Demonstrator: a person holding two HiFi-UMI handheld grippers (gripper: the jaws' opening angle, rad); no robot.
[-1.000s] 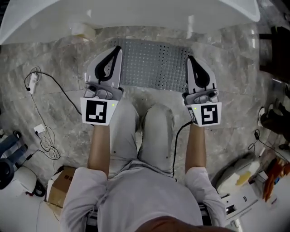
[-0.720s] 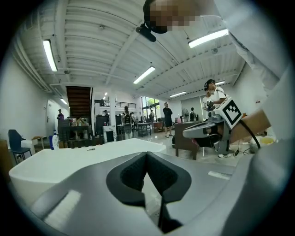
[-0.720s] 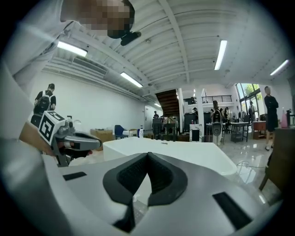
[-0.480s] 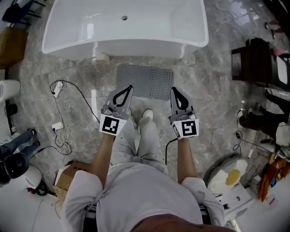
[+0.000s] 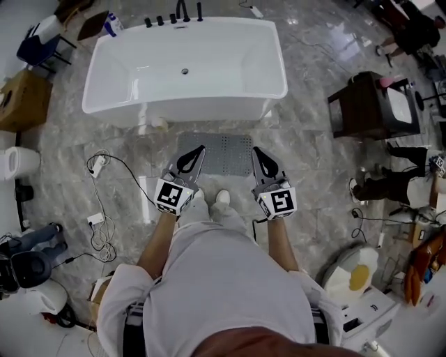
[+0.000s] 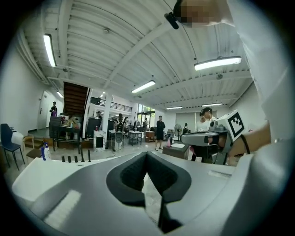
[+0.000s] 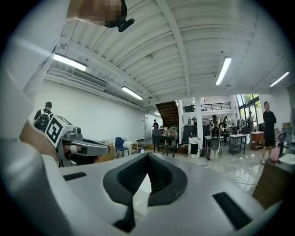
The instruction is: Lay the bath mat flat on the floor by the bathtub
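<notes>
Head view, looking steeply down: the white bathtub fills the top of the scene. The grey perforated bath mat lies flat on the marble floor just beside the bathtub's near long side. The mat's long edge runs parallel to that side, with a narrow strip of floor between them. The person stands on the side of the mat away from the bathtub, with white shoes near the mat's outer edge.

The left gripper and the right gripper are held in the air, both pointing towards the bathtub, 1 over each end of the mat. In the left gripper view the 2 jaws are pressed together tip to tip with nothing between them. The right gripper view shows the same, so both claws are closed and empty.

Black taps line the bathtub's far rim. White cables trail over the floor off the bathtub's near left corner. A dark wooden stand sits to the bathtub's right, apart from it.
</notes>
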